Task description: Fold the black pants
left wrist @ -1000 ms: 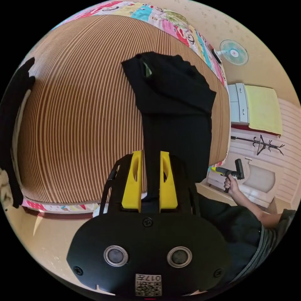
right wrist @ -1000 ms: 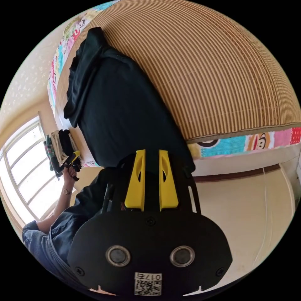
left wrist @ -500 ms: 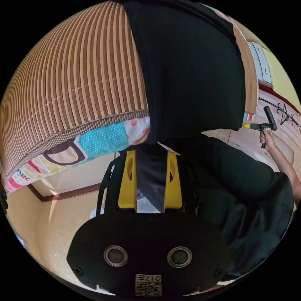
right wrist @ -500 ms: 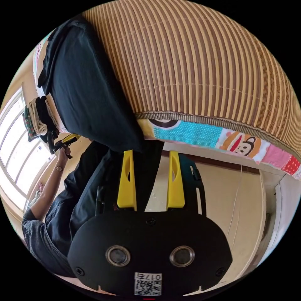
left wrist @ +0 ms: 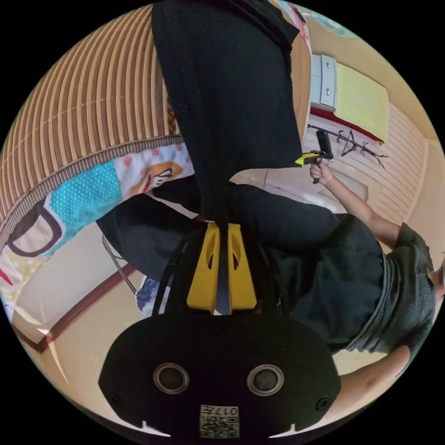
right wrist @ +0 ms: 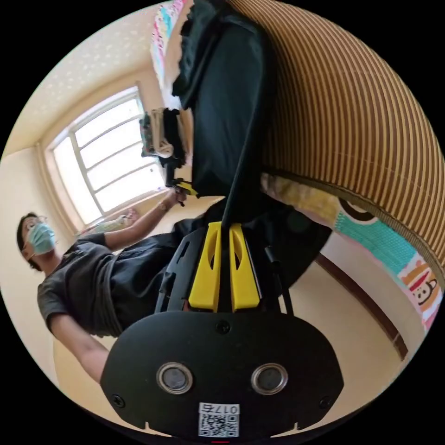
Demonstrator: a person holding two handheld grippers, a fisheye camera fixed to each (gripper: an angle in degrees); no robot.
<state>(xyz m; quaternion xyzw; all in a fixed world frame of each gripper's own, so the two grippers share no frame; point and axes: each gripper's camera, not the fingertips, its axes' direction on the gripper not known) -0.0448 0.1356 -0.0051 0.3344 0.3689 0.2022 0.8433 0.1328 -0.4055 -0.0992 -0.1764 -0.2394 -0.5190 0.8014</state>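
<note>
Clearly the left gripper [left wrist: 221,232] has its jaws clamped on an edge of the black pants [left wrist: 227,92], which stretch taut from the striped mat [left wrist: 92,111] off the bed's side. Likewise the right gripper [right wrist: 224,232] pinches another edge. Soft, light cloth, likely to sag between grips; hems or corners look like the best holds.

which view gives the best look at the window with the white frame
The right gripper view: the white-framed window is bright and whole, beside the person. The left gripper view faces the coat rack wall instead.
</note>
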